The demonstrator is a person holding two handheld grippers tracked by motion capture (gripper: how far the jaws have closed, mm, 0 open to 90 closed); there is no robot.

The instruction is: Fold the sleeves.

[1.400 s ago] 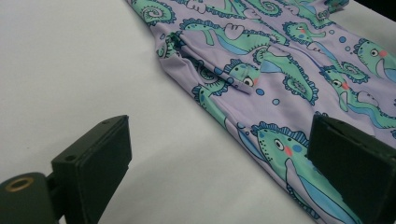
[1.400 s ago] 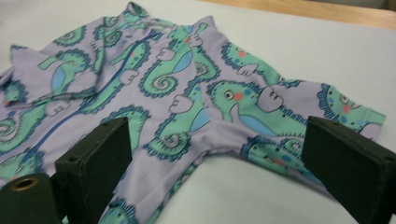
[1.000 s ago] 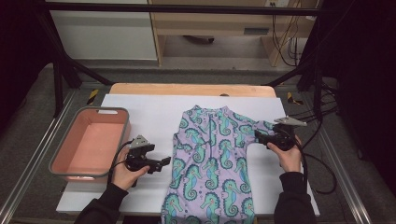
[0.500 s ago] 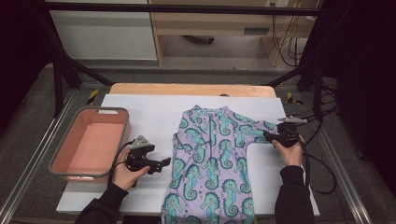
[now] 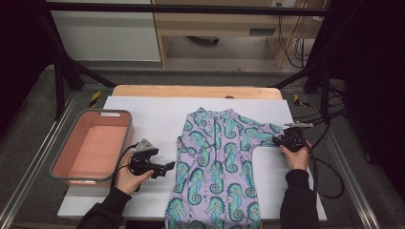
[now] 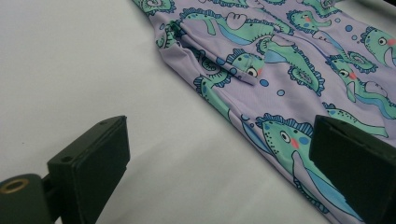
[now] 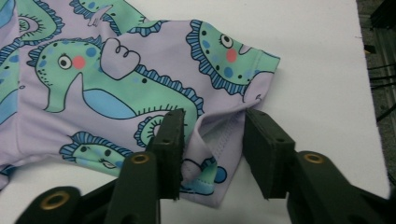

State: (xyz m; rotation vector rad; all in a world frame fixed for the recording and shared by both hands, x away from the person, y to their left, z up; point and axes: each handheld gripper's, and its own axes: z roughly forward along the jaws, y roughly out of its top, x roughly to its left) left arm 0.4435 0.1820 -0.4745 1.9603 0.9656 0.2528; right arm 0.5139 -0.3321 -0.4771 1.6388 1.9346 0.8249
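Right claw (image 7: 210, 140), at 3 o'clock on the table (image 5: 143, 114), straddles the cuff of the seahorse-print swimsuit's (image 5: 219, 167) short sleeve (image 7: 224, 70); its jaws have just been closing and a fold of hem lies between them, not yet pinched, presumably to lift the sleeve for folding. Left claw (image 6: 219, 168), spread wide and empty, hovers at 9 o'clock beside the garment's edge, apparently waiting. The suit lies flat at centre. Count: two claws, one swimsuit, one pink bin (image 5: 64, 157) at 9 o'clock.

One seahorse-print garment (image 5: 217, 167), one pink bin (image 5: 93, 147), one white sheet (image 5: 148, 119), two grippers (image 5: 162, 169) (image 5: 282, 139)
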